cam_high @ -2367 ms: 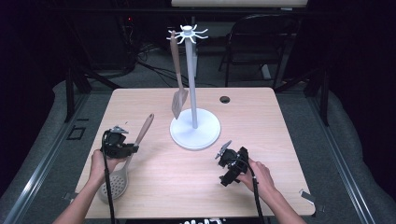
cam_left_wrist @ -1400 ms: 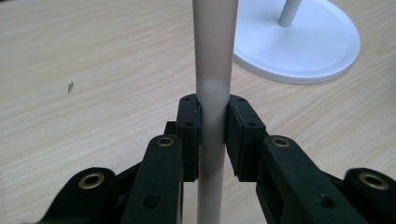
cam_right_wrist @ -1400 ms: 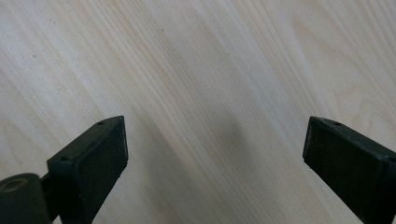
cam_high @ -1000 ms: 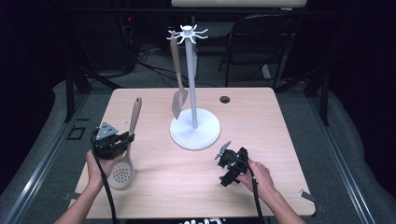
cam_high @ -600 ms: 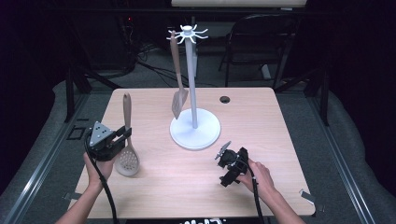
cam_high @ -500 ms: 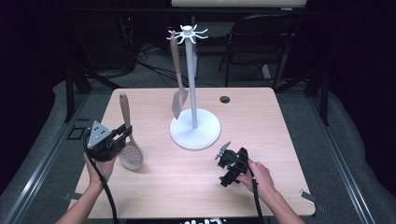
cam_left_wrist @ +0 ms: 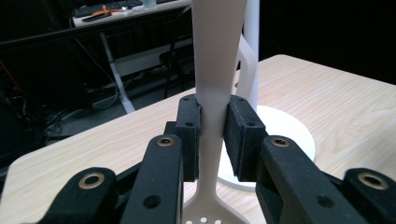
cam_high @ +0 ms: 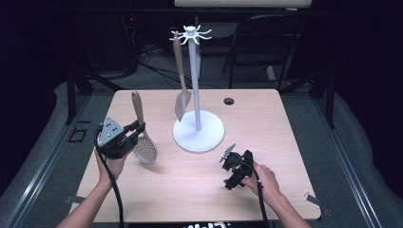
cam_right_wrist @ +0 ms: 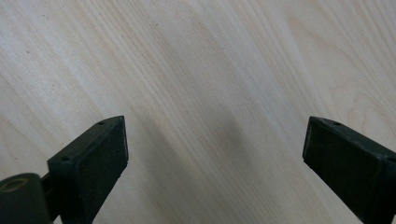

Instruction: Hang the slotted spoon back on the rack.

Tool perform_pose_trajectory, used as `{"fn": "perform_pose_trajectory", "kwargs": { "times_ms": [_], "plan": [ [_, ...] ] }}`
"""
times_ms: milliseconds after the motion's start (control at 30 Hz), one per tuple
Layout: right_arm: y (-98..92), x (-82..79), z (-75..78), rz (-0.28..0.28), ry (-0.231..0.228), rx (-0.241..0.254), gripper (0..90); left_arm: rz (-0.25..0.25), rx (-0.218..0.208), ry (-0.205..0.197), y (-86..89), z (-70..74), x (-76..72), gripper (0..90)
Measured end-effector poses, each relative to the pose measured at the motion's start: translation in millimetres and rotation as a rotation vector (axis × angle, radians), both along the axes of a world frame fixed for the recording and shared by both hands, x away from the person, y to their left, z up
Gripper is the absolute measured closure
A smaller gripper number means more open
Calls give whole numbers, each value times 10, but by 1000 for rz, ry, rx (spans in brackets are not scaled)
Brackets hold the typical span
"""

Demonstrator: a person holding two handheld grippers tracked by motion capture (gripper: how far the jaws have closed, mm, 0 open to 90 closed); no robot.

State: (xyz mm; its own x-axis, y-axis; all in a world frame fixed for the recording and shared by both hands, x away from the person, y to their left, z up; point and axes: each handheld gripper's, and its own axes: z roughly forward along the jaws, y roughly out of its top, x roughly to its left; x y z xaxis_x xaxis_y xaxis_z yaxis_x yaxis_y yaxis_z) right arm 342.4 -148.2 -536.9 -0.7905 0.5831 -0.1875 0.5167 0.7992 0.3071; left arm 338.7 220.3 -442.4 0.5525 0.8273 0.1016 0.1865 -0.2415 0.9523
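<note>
Spatula (cam_high: 182,100) already hangs on the utensil stand (cam_high: 196,85). Left claw (cam_high: 134,134) clamps the slotted spoon (cam_high: 144,147) upright, unhung; right claw (cam_high: 231,164) wide, idle over the worktop (cam_high: 266,123).

The slotted spoon (cam_high: 144,145), first lying flat near the table's (cam_high: 266,118) 8 o'clock edge with its handle aimed toward 1 o'clock, was lifted by the left gripper (cam_high: 135,131) and swung until the handle pointed to 12 o'clock; it was raised nearly upright, bowl lowest; the gripper was carried toward the white stand (cam_high: 198,135).
</note>
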Motion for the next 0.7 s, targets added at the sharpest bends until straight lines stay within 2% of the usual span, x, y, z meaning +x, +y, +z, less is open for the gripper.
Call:
{"fn": "perform_pose_trajectory", "kwargs": {
  "times_ms": [133, 167, 433, 700],
  "plan": [
    [1, -2, 11, 1, -6, -10, 63, -14, -5, 14, -56, 21, 37, 763],
    [4, -2, 1, -2, -3, 1, 63, -21, -3, 20, -94, 33, 58, 763],
    [-1, 0, -7, -4, -3, 0, 65, -48, -1, 6, -248, 85, 148, 763],
    [-2, 0, -6, -2, -5, 0, 65, -58, -3, 12, -335, 138, 231, 763]
  ]
}}
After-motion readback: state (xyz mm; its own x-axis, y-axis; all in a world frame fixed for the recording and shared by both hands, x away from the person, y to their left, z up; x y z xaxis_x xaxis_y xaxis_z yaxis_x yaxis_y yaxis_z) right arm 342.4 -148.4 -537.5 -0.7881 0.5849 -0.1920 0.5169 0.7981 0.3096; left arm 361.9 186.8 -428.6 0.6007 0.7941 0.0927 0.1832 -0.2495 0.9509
